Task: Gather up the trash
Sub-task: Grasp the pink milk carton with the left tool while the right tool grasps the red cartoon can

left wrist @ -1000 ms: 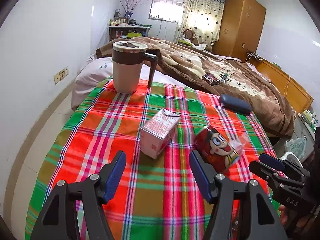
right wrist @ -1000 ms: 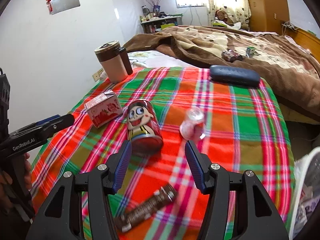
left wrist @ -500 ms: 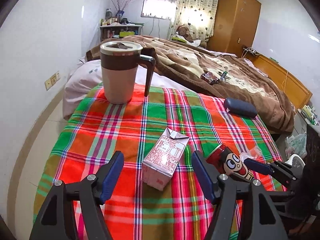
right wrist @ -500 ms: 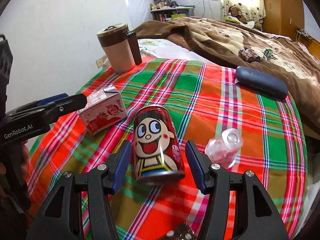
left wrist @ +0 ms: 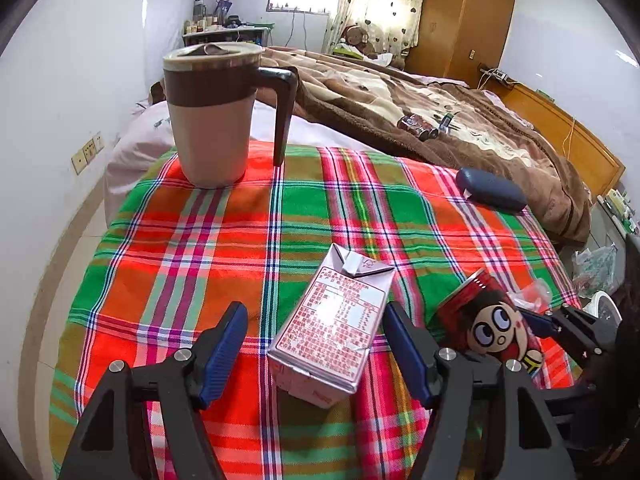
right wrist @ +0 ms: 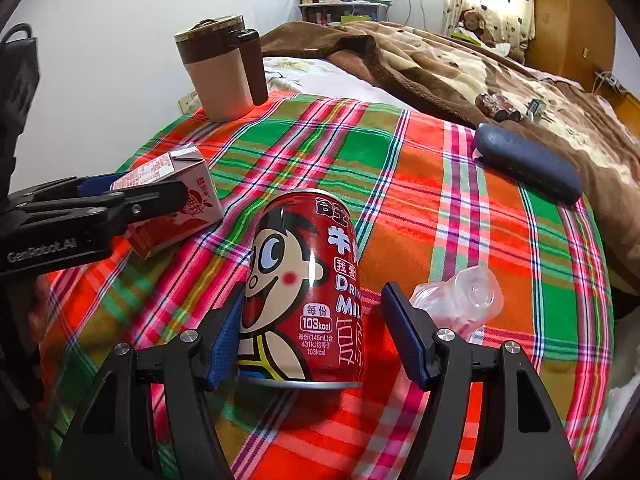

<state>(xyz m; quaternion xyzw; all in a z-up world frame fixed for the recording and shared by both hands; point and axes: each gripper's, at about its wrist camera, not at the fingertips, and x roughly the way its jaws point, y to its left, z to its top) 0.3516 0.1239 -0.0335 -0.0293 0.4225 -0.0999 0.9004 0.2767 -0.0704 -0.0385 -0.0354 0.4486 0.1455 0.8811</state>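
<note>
Flatly, glossy cylindrical can (right wrist: 304,288) and creased boxy carton (left wrist: 332,328) on plaid cloth (left wrist: 224,240)

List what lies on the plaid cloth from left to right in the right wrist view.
Carton → mug → red can → clear plastic bottle → dark blue case.
</note>
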